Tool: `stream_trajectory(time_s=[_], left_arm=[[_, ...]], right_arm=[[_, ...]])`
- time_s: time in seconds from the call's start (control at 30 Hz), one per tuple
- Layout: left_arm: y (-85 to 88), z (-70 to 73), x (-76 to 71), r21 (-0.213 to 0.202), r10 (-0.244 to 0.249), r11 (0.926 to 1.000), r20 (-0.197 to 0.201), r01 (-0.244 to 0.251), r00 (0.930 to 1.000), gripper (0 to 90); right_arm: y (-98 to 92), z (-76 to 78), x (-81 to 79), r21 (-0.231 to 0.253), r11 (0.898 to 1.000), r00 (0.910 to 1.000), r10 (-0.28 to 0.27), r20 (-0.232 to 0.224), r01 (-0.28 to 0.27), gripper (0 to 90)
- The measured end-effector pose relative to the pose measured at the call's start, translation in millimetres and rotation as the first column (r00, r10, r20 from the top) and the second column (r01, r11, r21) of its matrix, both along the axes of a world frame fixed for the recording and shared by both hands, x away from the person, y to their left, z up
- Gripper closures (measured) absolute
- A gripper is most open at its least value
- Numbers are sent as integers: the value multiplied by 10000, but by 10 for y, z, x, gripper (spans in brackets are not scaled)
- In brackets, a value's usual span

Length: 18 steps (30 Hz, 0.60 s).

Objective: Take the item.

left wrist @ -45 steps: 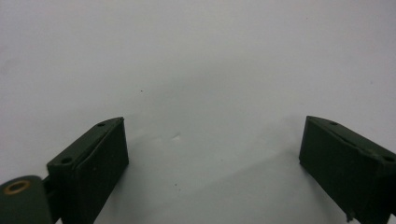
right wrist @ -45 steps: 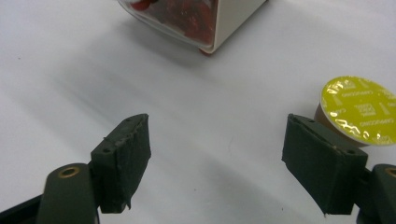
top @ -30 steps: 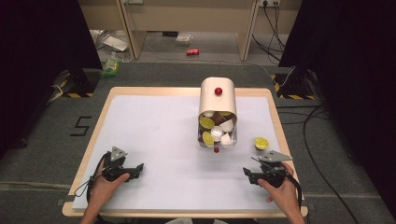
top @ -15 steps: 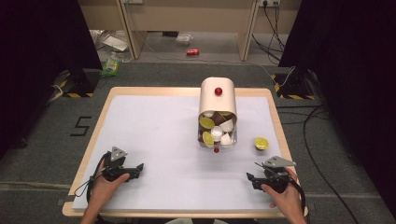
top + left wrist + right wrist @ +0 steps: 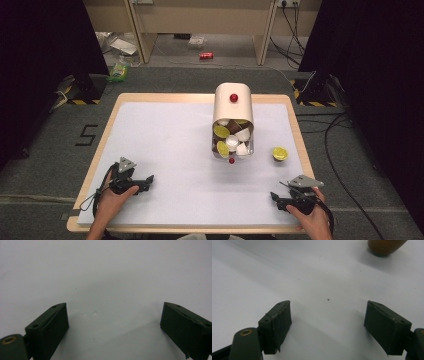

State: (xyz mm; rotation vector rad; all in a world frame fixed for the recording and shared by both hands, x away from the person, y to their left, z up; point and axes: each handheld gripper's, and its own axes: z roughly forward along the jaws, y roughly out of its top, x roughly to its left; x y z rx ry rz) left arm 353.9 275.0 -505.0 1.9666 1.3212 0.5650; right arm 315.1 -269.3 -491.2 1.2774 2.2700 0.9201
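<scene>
The right tool (image 5: 276, 198) sits low at the near right corner of the bench (image 5: 165, 145), jaws spread and nothing between them. They have just been opening a little wider. Ahead of it and a touch to its right, the loose coffee capsule (image 5: 280, 153) with the yellow lid stands alone on the white surface, near but clearly apart from the tool. In the right gripper view the tool (image 5: 328, 322) looks along bare white bench, and the capsule's brown body (image 5: 385, 246) peeks in at the top edge, well beyond the fingertips.

Just left of that capsule lies the cream canister (image 5: 233, 117) on its side, mouth toward the person, packed with more capsules in yellow, white and brown; a small red ball (image 5: 231, 160) rests at its mouth.

Over on the left, the left tool (image 5: 148, 179) is released too, jaws wide in the left gripper view (image 5: 113, 327), resting over plain bench, well away from everything.

Against a second ago: the right hand (image 5: 312, 220) has drawn back toward the near edge and dropped lower, away from the capsule. The left hand (image 5: 112, 197) holds its place. Capsule and canister lie as they did.
</scene>
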Motion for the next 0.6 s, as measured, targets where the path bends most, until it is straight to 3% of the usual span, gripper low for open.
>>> stream_trajectory(time_s=[0.6], left_arm=[[-2,0,0,3,5,10000,7,-5,10000,76]], right_arm=[[-12,-25,6,80,10000,9999,55,163,-56,200]])
